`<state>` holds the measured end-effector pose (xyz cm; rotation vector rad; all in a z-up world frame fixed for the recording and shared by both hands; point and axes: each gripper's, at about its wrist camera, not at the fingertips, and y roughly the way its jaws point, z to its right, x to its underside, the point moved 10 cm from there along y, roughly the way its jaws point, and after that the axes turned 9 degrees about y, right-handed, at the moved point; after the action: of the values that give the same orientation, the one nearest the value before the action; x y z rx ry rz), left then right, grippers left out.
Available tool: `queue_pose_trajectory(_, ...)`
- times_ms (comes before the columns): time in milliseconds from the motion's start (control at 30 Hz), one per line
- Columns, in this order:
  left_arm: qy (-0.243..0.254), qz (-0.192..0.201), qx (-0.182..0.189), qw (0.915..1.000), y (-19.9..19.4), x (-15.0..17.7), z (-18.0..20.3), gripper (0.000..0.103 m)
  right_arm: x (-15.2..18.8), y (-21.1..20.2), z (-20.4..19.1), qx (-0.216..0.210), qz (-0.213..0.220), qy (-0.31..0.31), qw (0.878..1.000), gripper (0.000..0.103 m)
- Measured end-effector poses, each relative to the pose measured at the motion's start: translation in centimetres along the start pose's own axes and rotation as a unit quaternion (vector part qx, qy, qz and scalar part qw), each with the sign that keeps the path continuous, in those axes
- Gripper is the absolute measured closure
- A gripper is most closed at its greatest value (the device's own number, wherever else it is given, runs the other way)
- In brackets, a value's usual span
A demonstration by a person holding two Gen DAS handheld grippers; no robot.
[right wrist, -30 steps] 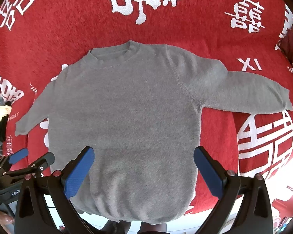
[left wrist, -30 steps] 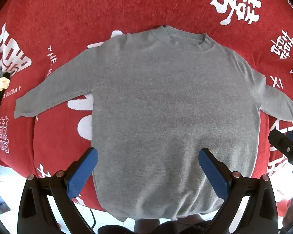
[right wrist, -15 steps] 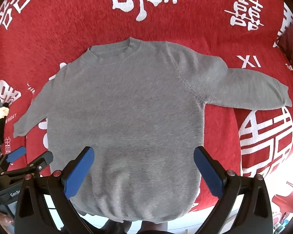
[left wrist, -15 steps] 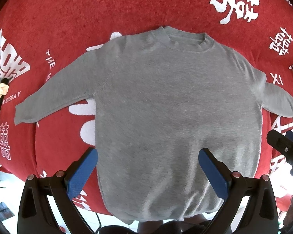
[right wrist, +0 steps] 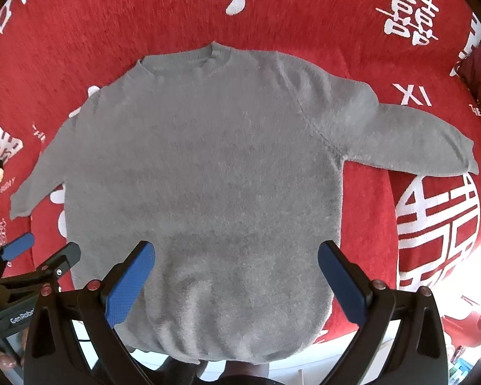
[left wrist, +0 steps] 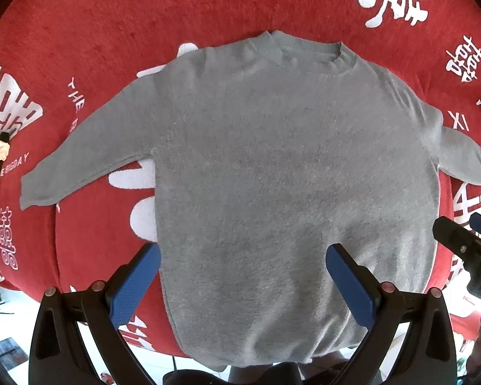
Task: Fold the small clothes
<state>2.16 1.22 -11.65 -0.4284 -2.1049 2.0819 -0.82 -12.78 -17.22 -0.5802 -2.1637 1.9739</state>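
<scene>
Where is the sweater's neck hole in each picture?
Left wrist view: the collar sits top centre, slightly right of the middle.
Right wrist view: the collar sits upper left of centre.
Shared landmark: the white "XI" print on the red cloth, above the sweater's right-side sleeve.

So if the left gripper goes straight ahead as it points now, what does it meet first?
Most likely the grey sweater: its body fills the view ahead of the open left gripper. Depth is unclear, but nothing else lies in between.
</scene>
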Motion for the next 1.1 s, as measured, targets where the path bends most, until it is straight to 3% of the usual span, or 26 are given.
queue_pose_trajectory(500,0.023,0.002,-0.003,0.9997,-0.1,-0.6,-0.1,0.000,0.4,-0.1,-0.2,0.013,-0.003,0.006,1.000,0.001)
queue_pose_trajectory(1100,0.007,0.006,0.014,0.9999,-0.2,0.1,-1.6,0.000,0.7,-0.3,-2.0,0.020,0.000,-0.007,1.000,0.001)
